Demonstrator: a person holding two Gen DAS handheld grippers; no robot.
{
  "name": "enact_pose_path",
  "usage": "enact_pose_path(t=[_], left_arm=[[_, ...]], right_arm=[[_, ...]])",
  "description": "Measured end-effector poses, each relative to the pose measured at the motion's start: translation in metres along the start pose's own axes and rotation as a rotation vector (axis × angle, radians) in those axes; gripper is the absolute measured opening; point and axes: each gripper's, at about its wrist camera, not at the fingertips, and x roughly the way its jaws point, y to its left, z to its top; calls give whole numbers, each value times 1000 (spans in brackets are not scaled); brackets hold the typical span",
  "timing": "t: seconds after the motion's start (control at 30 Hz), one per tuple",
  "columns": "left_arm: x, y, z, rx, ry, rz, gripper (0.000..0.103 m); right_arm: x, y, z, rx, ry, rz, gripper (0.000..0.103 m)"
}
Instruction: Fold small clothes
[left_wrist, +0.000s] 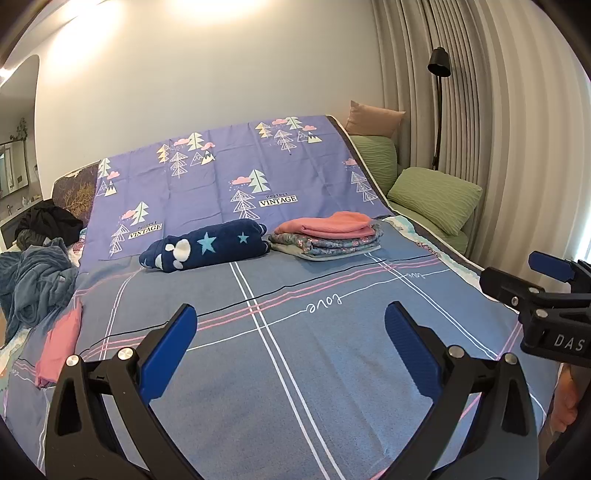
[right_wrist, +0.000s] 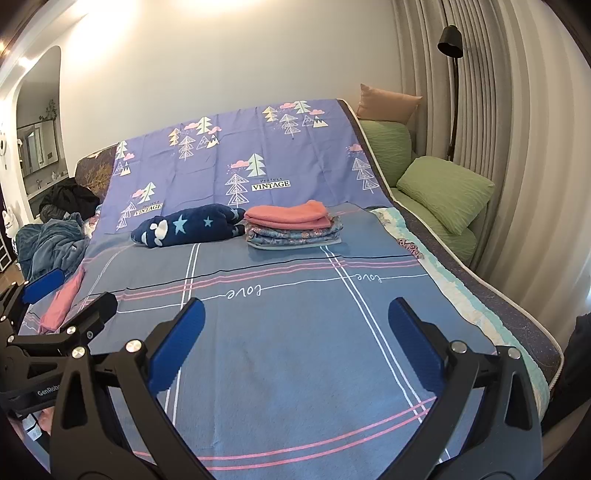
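Clothes sit folded in a stack far up the bed, on the blue sheet with white and pink lines. On top of the stack I see a pink piece, with flowered blue ones under it. Just left of the stack lies a dark blue fluffy bundle with stars. A loose pink cloth lies at the left edge of the bed, well apart from the stack. My left tool hangs over the sheet with its blue pads spread wide, and it holds nothing. The other tool pokes in from the right side. Green pillows lean by the curtain.

From the right wrist, I see the same stack up the bed, touching the starry bundle at its left. The pink cloth lies at the left edge, close to my left tool. My right tool is over the sheet too, pads wide apart, with nothing between them. A black lamp stands by the curtain, behind the green pillows.
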Motion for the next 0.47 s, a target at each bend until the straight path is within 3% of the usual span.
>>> enact_pose_path(t=[0.47], left_arm=[[1, -1, -1, 6, 2, 2, 102]], right_arm=[[4, 0, 0, -2, 10, 2, 101]])
